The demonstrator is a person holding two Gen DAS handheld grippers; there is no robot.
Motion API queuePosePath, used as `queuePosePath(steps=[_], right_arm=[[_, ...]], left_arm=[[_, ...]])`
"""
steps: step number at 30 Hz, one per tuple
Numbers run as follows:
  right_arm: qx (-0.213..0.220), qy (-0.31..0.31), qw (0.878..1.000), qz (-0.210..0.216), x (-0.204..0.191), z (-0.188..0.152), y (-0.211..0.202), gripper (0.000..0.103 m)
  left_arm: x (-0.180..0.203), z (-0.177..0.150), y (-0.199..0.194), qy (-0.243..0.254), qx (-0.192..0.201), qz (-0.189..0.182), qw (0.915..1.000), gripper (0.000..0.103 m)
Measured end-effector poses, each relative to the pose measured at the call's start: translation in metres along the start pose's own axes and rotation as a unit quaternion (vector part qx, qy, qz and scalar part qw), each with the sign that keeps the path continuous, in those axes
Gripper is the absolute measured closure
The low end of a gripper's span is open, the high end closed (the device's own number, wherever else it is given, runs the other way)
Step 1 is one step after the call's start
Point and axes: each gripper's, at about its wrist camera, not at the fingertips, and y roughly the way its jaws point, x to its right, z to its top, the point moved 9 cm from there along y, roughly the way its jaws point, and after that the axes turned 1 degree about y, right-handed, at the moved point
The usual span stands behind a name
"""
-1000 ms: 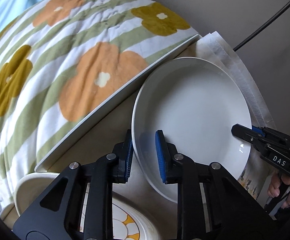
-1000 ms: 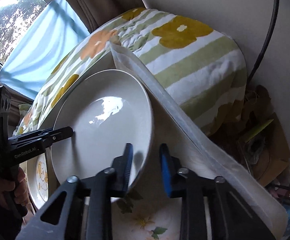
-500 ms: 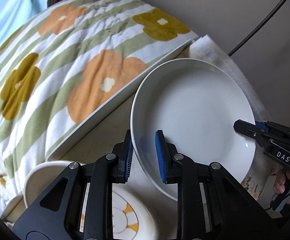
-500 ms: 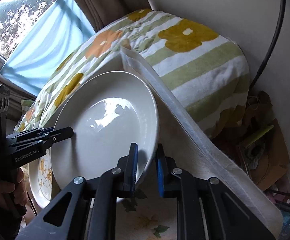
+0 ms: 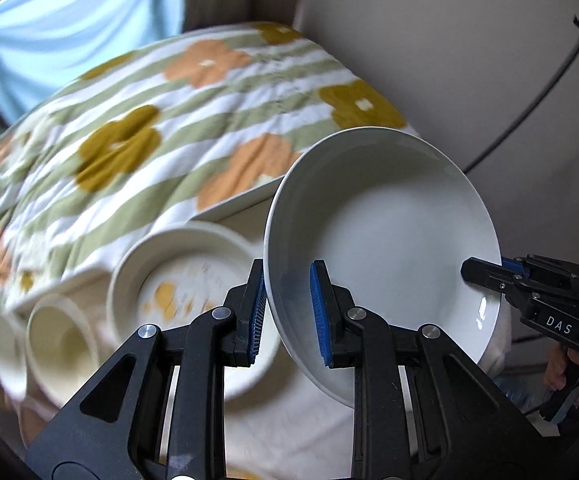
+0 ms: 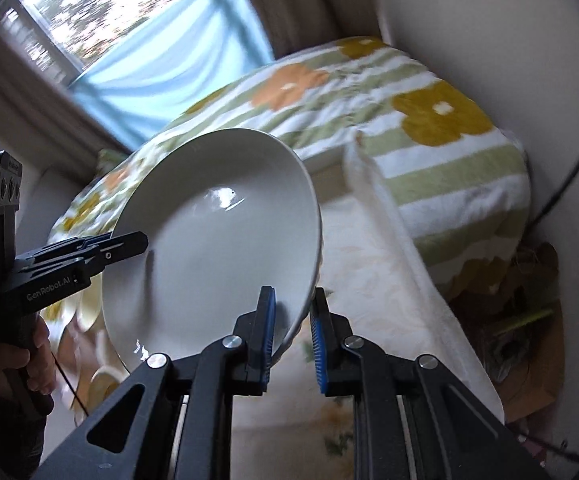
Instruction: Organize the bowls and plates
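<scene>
A large plain white plate [image 5: 389, 240] is held tilted in the air between both grippers; it also shows in the right wrist view [image 6: 217, 240]. My left gripper [image 5: 287, 312] is shut on its left rim. My right gripper [image 6: 292, 332] is shut on the opposite rim and shows at the right of the left wrist view [image 5: 485, 272]. Below on the table lie a cream plate with yellow flowers [image 5: 185, 280] and two small cream bowls [image 5: 61, 344].
The table wears a pale floral cloth [image 6: 377, 280]. A bed with a striped flower blanket [image 5: 149, 128] runs along its far side. A wall with a black cable [image 5: 529, 112] is on the right. Clutter [image 6: 529, 320] sits on the floor by the wall.
Both grippers have lifted the white plate off the table and tilted it. The right gripper closed on its rim. The flowered plate and bowls have come into view below.
</scene>
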Motion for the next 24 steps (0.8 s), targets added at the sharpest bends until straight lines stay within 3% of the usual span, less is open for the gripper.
queuePosePath(steps=[6, 13, 24], right_arm=[[-0.024, -0.084, 0.995, 0.051, -0.045, -0.021, -0.012, 0.087], [-0.068, -0.166, 0.978, 0.108, -0.102, -0.063, 0.001, 0.087], [-0.15, -0.244, 0.949, 0.135, -0.164, -0.144, 0.053, 0.087]], left_arm=[[-0.023, -0.061, -0.055, -0.079, 0.024, 0.049, 0.9953, 0.084], [-0.06, -0.164, -0.101, -0.181, 0.022, 0.104, 0.9777, 0.084], [-0.108, -0.296, -0.1, -0.289, -0.016, 0.126, 0.9489, 0.084]])
